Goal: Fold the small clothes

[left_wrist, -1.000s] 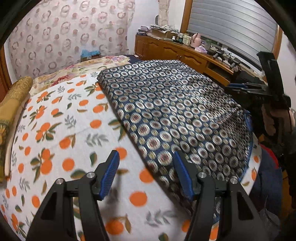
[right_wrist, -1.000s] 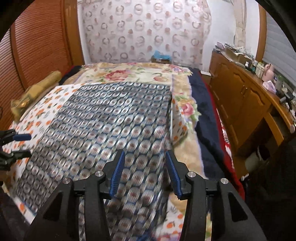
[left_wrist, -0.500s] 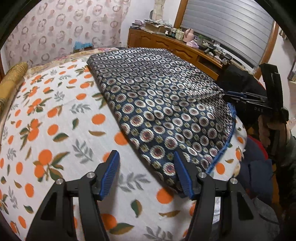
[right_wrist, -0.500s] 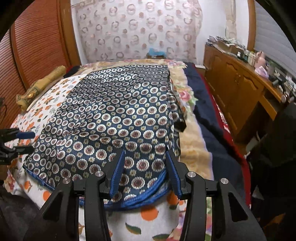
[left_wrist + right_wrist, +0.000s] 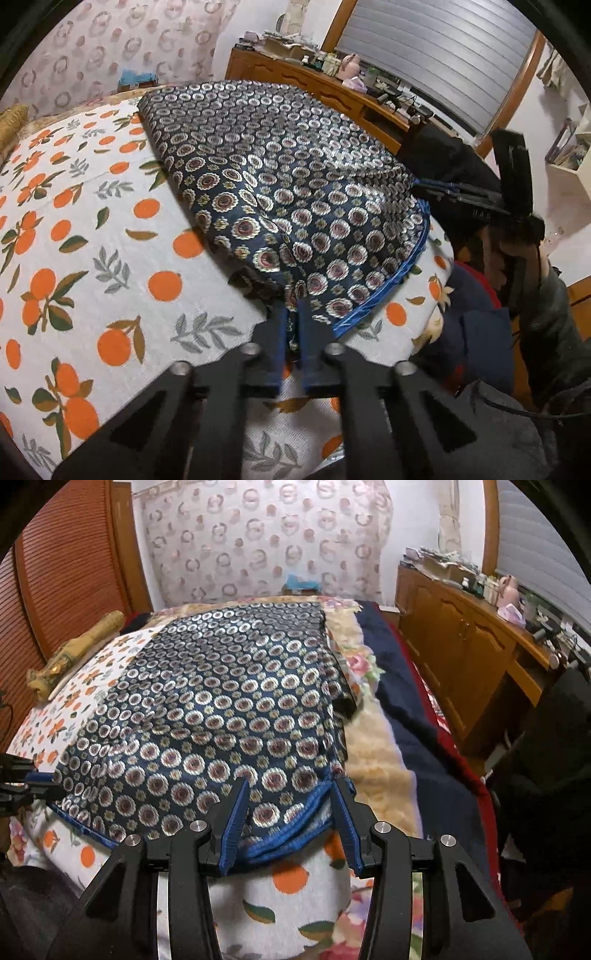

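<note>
While a patterned cloth (image 5: 280, 177) lies spread on the bed (image 5: 92, 229), reaching its near edge, the left gripper (image 5: 291, 314) is clamped on the cloth's near corner; the right gripper (image 5: 288, 794) stands half open, straddling the blue hem (image 5: 295, 830).

Dim warm indoor light, soft shadows, strong fisheye bending and dark corners, slight motion blur.
</note>
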Demonstrator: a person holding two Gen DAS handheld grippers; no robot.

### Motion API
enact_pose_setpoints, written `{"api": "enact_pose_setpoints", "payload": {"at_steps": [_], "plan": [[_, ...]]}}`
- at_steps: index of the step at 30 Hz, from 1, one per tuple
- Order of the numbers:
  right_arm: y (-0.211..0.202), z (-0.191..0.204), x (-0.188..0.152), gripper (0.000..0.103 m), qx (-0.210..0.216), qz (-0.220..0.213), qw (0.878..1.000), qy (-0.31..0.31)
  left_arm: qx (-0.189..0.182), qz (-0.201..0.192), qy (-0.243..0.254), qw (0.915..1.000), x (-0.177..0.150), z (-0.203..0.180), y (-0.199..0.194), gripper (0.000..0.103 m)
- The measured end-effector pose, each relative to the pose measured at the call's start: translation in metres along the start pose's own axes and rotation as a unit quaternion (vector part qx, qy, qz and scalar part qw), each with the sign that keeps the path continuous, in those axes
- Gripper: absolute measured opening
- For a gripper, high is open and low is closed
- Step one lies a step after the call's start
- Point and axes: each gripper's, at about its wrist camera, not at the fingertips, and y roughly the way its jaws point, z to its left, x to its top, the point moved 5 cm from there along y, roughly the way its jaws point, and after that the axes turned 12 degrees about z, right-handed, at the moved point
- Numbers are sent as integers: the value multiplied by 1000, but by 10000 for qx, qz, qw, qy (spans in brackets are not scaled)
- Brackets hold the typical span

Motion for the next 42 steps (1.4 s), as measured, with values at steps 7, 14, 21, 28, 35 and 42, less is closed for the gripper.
{"api": "enact_pose_setpoints", "payload": {"at_steps": [7,14,21,28,35,42], "plan": [[-8,-2,-6,46,104,-24,9999,63,-73,-667,98,9977,28,-11,-43,0],[3,-12,-18,49,172,132,9989,423,8,-1015,211,9946,55,-16,-64,0],[6,-17,-17,49,318,48,9971,686,86,-995,123,9949,56,-10,-58,0],[10,-5,-8,42,148,42,9989,445,93,-1065,102,9942,56,-11,-60,0],[10,5,1,3,205,-86,9997,60,83,-1188,114,9928,64,-8,-67,0],[-34,-4,59,1,549,-965,9938,76,155,-1471,-104,9890,101,21,-85,0]]}}
